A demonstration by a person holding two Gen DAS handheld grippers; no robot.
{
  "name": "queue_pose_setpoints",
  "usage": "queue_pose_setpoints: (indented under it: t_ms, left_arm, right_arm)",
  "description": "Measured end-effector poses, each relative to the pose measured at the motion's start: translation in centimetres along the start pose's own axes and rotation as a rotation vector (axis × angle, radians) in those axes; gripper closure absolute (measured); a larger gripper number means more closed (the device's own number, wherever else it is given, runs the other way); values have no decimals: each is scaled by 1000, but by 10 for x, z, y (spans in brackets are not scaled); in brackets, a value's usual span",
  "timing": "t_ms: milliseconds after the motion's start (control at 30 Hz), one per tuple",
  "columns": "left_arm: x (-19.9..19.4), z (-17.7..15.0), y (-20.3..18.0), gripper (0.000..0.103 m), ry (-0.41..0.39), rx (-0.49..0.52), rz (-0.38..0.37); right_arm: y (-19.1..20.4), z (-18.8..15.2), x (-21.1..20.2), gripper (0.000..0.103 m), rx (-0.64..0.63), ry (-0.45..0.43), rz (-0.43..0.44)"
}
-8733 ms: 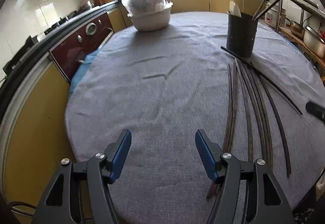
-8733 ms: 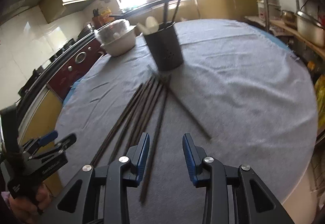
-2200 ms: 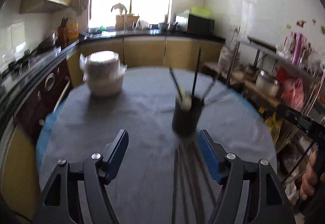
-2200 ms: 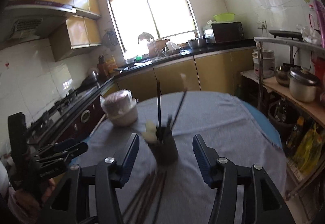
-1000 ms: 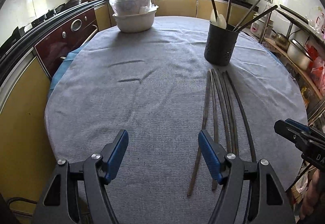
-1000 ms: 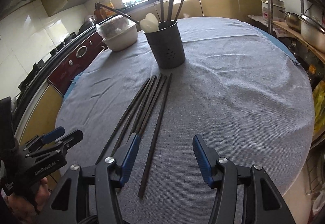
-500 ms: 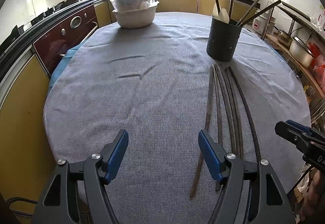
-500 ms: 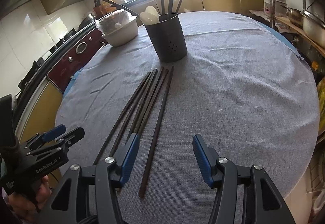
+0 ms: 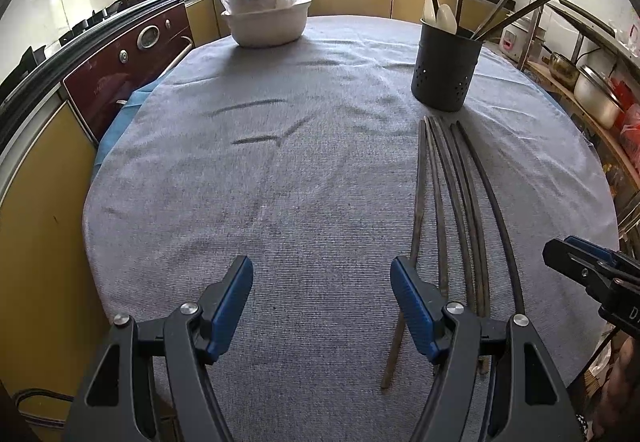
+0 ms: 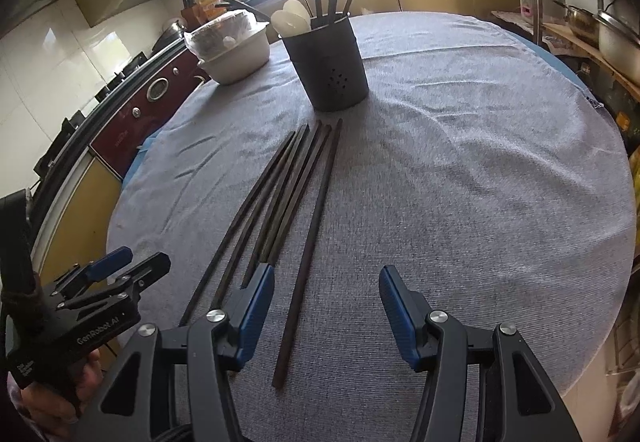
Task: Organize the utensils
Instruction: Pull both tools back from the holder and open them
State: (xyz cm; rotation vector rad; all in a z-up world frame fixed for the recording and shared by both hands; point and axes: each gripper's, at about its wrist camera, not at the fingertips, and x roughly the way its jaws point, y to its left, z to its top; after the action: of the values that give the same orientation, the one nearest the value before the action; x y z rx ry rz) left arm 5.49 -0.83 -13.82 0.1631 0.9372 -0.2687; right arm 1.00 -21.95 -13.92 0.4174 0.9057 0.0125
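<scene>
While both grippers hang over the near edge of the bench (image 10: 500,169), the right gripper (image 10: 326,306) has its fingers spread apart with nothing squeezed between them. One dark chopstick (image 10: 308,254) lies on the cloth under that gap, closer to the left finger (image 10: 256,316) than to the right one. Its near tip sits just below the fingers, and its far tip points up at the black utensil holder (image 10: 326,65). So its long line runs away from the fingers, toward the holder.

Four more chopsticks (image 10: 272,201) lie just beside it, on the side away from the right finger, all pointing at the holder too.

Over on that side, the left gripper (image 9: 322,298) has its fingers spread wide and holds nothing. In its own view only bare cloth lies between its fingers; the chopsticks (image 9: 456,201) lie past its right finger (image 9: 412,306).

I think the right gripper is nearer to the lone chopstick. It would need to come down and close across the stick.
</scene>
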Motion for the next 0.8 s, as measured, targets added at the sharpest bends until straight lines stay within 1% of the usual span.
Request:
queue_pose_setpoints:
  t_ms: [233,500,567,633,700,800]
  left_arm:
    - [7,0,2,31,15,-4,-1]
    - [15,2,4,31,31,-8,-6]
    - [17,3,3,31,34,-6,-8]
    - [18,4,3,31,37,-6,-12]
    - [20,5,2,31,42,-4,-17]
    - [25,8,-1,31,53,5,-43]
  right_arm:
    - [2,2,8,46,-6,19,-8]
    - [7,4,21,48,-19,44,-21]
    - [7,4,23,52,-22,49,-27]
    - [7,5,28,53,-22,62,-33]
    - [7,6,32,57,-26,62,-42]
    - [9,10,36,57,-46,60,-58]
